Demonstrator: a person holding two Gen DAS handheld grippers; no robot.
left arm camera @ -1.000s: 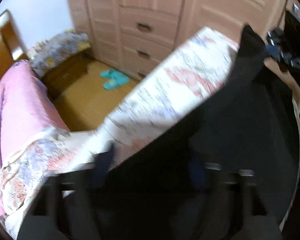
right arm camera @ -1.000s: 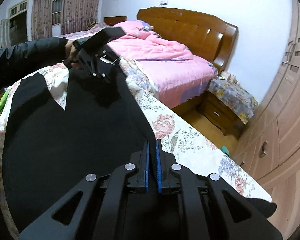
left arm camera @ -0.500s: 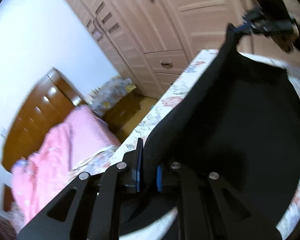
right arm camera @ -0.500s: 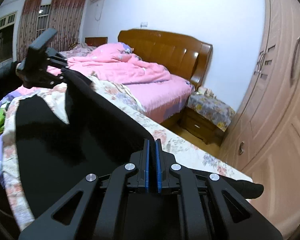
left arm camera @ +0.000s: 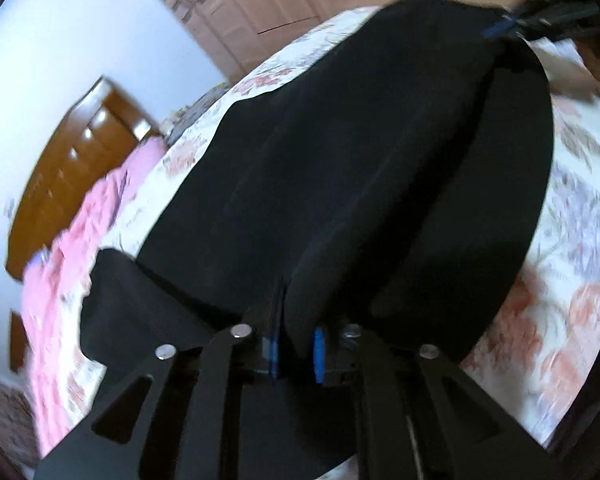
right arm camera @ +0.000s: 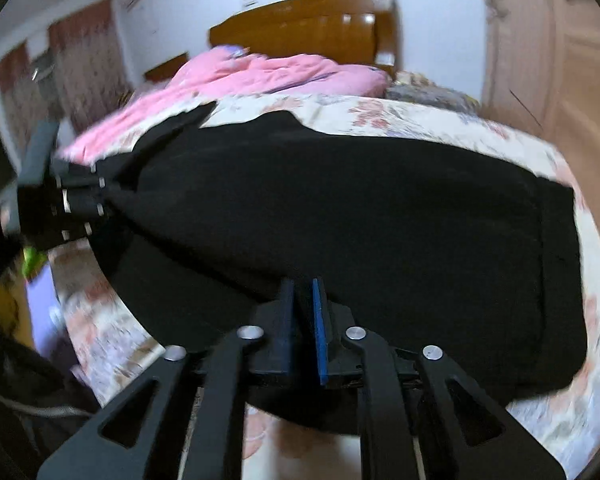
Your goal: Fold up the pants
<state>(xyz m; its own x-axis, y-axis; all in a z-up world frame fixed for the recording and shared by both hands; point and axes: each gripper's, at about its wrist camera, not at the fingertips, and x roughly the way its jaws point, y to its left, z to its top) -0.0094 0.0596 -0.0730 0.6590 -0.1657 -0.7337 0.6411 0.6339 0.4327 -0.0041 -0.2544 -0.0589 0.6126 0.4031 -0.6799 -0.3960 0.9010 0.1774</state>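
Observation:
The black pants (left arm camera: 360, 168) lie across a floral sheet (left arm camera: 572, 208) on a bed, one layer folded over the other. My left gripper (left arm camera: 296, 344) is shut on the pants' near edge, the cloth bunched between its blue pads. My right gripper (right arm camera: 303, 312) is shut on the pants' edge at the other end (right arm camera: 340, 216). In the right wrist view the left gripper (right arm camera: 80, 200) shows at the far left, pinching a corner of the cloth. In the left wrist view the right gripper (left arm camera: 512, 26) shows at the top right, on the far corner.
A pink quilt (right arm camera: 260, 76) and a wooden headboard (right arm camera: 312, 24) lie beyond the floral sheet (right arm camera: 420, 120). A pink wooden wardrobe (right arm camera: 572, 80) stands to the right of the bed. Curtains (right arm camera: 84, 68) hang at the far left.
Both grippers have come down towards the bed with the pants. The held layer, lifted before, now lies over the lower layer. Both views are blurred by motion.

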